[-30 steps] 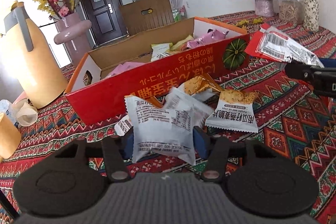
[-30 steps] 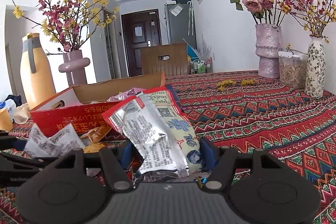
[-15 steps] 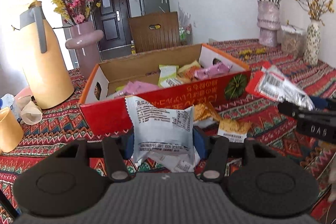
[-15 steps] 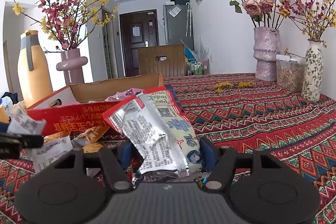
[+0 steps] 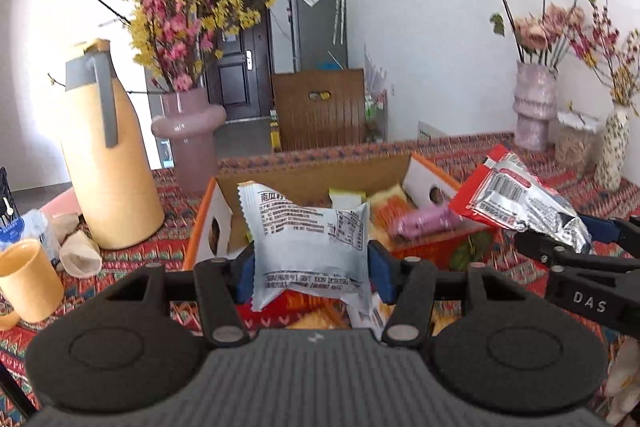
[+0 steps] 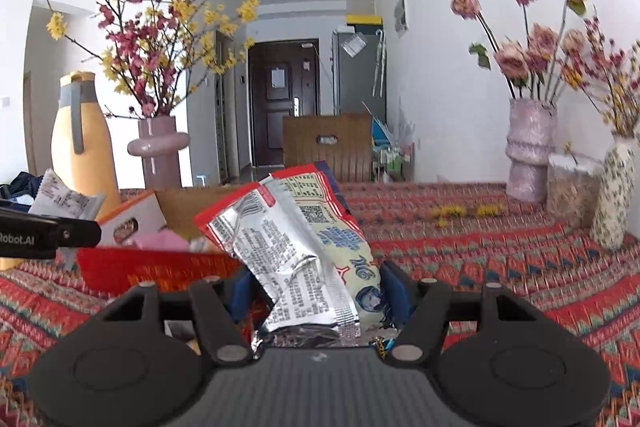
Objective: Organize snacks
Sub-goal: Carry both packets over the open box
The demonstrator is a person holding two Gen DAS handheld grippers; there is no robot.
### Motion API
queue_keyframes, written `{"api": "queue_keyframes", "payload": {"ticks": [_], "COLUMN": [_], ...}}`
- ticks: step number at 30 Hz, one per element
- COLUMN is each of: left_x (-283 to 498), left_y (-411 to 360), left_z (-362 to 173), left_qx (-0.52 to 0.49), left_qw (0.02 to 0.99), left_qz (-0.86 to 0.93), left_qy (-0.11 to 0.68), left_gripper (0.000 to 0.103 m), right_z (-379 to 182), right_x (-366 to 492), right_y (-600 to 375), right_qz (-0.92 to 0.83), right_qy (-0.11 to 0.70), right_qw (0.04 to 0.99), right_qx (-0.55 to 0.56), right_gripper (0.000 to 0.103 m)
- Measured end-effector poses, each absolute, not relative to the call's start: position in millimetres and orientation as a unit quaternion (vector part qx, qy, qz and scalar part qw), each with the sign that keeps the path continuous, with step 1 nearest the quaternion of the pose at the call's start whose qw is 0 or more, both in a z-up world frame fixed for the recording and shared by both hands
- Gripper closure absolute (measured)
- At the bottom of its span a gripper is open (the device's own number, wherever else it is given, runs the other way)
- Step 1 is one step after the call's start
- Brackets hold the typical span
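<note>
My left gripper (image 5: 312,273) is shut on a white snack packet (image 5: 308,247) with black print, held up in front of the red cardboard box (image 5: 424,255). Inside the box (image 6: 156,267) lie pink, yellow and orange packets (image 5: 424,221). My right gripper (image 6: 316,291) is shut on a red and silver snack bag (image 6: 296,251), tilted to the left. From the left wrist view that bag (image 5: 520,203) and the right gripper (image 5: 560,243) hang at the right, beside the box. The left gripper's finger (image 6: 48,231) and its packet (image 6: 64,201) show at the right wrist view's left edge.
A tall tan jug (image 5: 108,163), a pink vase with blossom branches (image 5: 188,143) and a tan cup (image 5: 28,279) stand left of the box. Loose packets (image 5: 320,315) lie on the patterned cloth below the left gripper. Vases (image 6: 528,151) and a jar (image 6: 572,183) line the right wall.
Both grippers have risen with their packets. The left one has lifted from the pile of loose snacks up to the box's height and levelled out; the box now sits lower in both views.
</note>
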State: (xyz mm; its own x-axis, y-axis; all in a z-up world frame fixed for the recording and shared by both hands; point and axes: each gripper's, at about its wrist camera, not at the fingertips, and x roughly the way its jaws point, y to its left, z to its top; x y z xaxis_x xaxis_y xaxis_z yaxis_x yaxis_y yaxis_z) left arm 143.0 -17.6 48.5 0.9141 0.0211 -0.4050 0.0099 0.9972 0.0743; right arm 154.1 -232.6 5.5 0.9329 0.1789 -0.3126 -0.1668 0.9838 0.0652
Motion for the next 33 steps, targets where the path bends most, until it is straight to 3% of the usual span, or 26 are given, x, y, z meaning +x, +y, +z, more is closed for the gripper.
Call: {"api": "queue_keyframes", "payload": {"ticks": [15, 33], "left_x": [193.4, 260.5], "left_y": [-1.0, 22.1], "left_z": [69.1, 41.9], "left_qx": [0.005, -0.035], "left_qw": [0.980, 0.972], "left_qz": [0.045, 0.105], "left_qy": [0.192, 0.208], "left_gripper": [0.047, 0.047], "right_z": [36.9, 27.6], "right_x": [221.0, 295.9], "right_y": [-200.2, -180.6], "right_qz": [0.103, 0.095], "right_qy": [0.149, 0.174], "right_qw": [0.983, 0.980], "right_qx": [-0.006, 0.016], "right_gripper": [0.038, 0.038]}}
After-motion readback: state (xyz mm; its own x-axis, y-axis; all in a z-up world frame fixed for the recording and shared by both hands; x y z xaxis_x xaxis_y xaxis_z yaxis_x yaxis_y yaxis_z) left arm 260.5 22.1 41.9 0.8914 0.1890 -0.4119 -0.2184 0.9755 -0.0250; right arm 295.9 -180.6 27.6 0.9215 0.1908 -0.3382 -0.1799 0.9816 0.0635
